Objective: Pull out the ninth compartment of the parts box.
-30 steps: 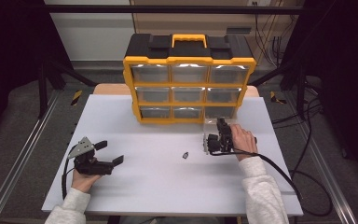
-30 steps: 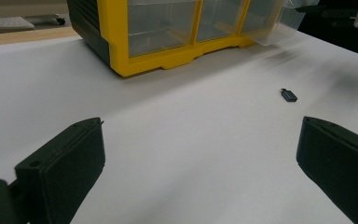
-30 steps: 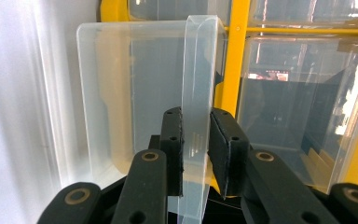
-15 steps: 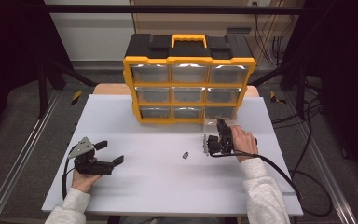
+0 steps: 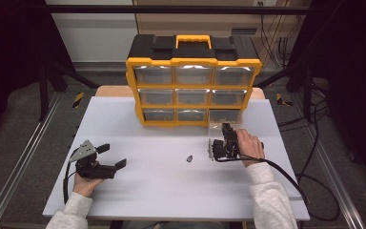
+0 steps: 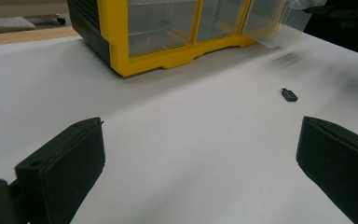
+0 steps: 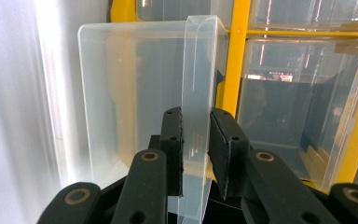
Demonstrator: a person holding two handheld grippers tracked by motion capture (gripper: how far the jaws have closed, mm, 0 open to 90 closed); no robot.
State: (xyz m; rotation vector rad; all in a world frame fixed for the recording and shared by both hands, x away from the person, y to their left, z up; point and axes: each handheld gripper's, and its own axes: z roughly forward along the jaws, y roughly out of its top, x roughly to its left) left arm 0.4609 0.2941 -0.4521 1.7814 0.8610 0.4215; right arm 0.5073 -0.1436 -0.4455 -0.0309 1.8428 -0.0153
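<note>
You had the white worktop (image 5: 138,200) carrying a yellow-and-black drawer organizer (image 5: 193,78) at the middle of its far edge. The clear drawer (image 7: 135,93) of the bottom row's right-hand slot stood partly pulled out toward you, close to the far right part of the worktop. Your right gripper (image 7: 196,149) was clenched on the drawer's front pull tab (image 7: 196,84), one pad on each face of the thin clear plate. Your left gripper (image 6: 200,172) rested near the front left corner, jaws wide apart with nothing between them. A small dark part (image 5: 189,158) lay alone on the worktop between the two grippers, nearer the right one. Judgement: the drawer is light, thin-walled clear plastic, stiff but smooth, so it could slip from the pads or crack if squeezed hard; the tab is the sensible hold, taken deep and square, with the pull kept straight along the slot so the drawer does not bind. The small part looks light and fiddly, best pinched across its narrow sides.
</note>
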